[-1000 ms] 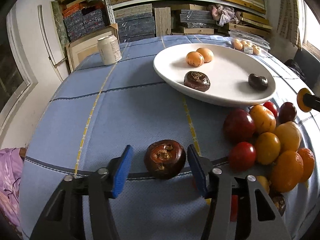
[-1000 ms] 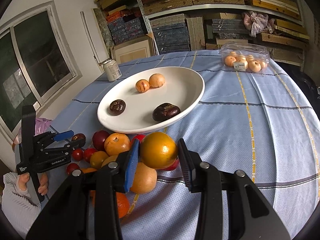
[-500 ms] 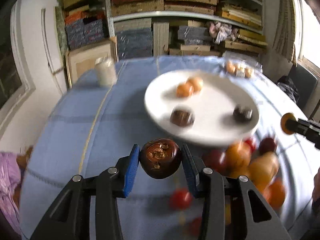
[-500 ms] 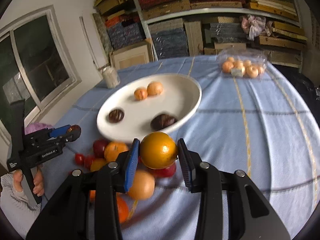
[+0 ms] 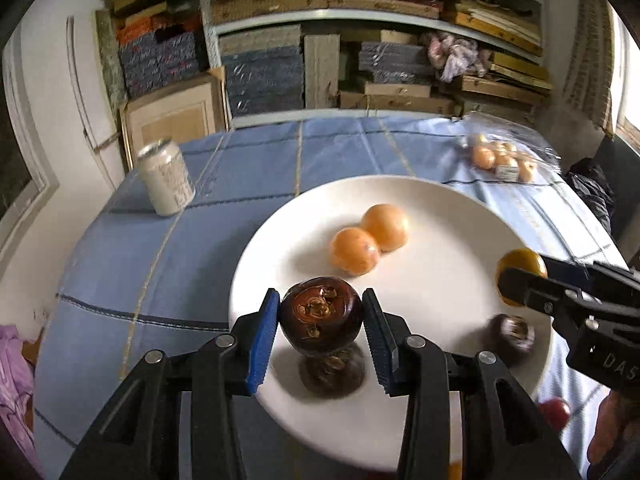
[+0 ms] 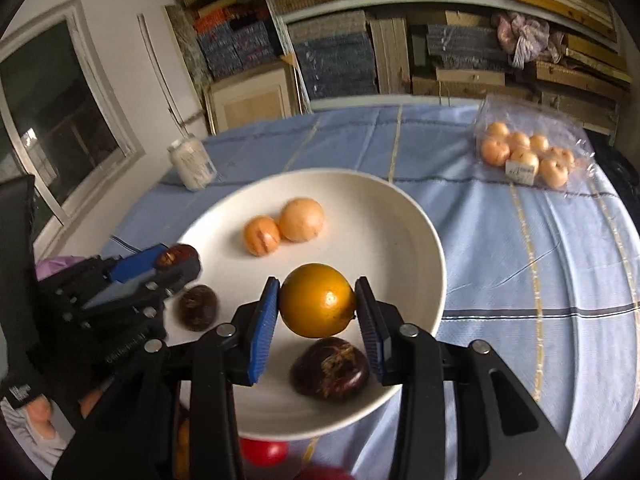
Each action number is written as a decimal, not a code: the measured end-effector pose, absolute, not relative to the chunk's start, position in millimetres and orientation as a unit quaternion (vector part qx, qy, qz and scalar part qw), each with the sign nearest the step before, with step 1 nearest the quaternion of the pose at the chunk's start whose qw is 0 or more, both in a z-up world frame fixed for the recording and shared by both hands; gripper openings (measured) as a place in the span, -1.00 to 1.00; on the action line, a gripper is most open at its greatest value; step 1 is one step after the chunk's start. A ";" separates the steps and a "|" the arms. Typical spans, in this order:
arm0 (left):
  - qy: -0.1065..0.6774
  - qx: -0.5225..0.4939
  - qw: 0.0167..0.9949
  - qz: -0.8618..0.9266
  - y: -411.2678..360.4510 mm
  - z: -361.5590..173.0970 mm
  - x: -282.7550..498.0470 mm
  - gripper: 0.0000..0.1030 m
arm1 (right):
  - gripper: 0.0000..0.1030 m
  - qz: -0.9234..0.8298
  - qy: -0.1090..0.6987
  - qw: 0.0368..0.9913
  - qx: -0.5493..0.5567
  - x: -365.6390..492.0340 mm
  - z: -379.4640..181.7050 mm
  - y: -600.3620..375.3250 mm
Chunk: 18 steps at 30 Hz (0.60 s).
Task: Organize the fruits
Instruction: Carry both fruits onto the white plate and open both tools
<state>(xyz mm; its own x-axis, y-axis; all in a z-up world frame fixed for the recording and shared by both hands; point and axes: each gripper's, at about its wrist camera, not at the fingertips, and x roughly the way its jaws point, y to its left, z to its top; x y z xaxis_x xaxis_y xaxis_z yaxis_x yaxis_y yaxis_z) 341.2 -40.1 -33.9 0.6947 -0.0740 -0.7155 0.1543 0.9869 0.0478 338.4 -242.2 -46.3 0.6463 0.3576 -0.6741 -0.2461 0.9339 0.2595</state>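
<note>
My left gripper (image 5: 320, 316) is shut on a dark brown fruit (image 5: 321, 314) and holds it above the near left part of the white plate (image 5: 440, 200). My right gripper (image 6: 317, 307) is shut on an orange fruit (image 6: 318, 306) above the plate (image 6: 400, 216). On the plate lie two pale orange fruits (image 5: 370, 238) and two dark fruits, one under my left gripper (image 5: 332, 372) and one at the right (image 5: 512, 332). The right gripper (image 5: 520, 276) shows in the left wrist view, the left gripper (image 6: 172, 258) in the right wrist view.
A white can (image 5: 166, 178) stands at the table's far left. A clear pack of small orange fruits (image 6: 524, 154) lies at the far right. Red fruits (image 6: 262, 452) lie on the blue cloth in front of the plate. Shelves of boxes fill the back.
Both grippers have lifted their fruits off the table and moved forward over the plate. The left gripper closed on the dark fruit about a second ago.
</note>
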 end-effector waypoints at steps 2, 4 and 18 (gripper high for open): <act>0.393 0.043 0.916 -0.066 -33.2 -38.6 347.2 -0.17 | -0.25 0.165 0.396 0.901 0.063 343.8 -55.6 -240.1; 0.392 0.051 0.916 -0.059 -32.8 -42.1 349.8 -0.16 | -0.17 0.166 0.404 0.897 0.061 347.0 -63.1 -240.5; 0.334 -0.002 0.941 -0.051 10.4 -0.7 284.8 0.66 | 0.37 0.169 0.272 0.944 0.081 254.4 -0.6 -271.7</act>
<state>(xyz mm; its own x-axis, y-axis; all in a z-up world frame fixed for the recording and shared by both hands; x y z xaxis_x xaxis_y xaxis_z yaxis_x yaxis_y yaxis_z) 284.8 10.4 -0.7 0.7714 -0.0969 -0.6290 0.0947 0.9948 -0.0372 254.4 -271.7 -0.6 0.7956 0.3627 -0.4852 -0.2746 0.9298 0.2450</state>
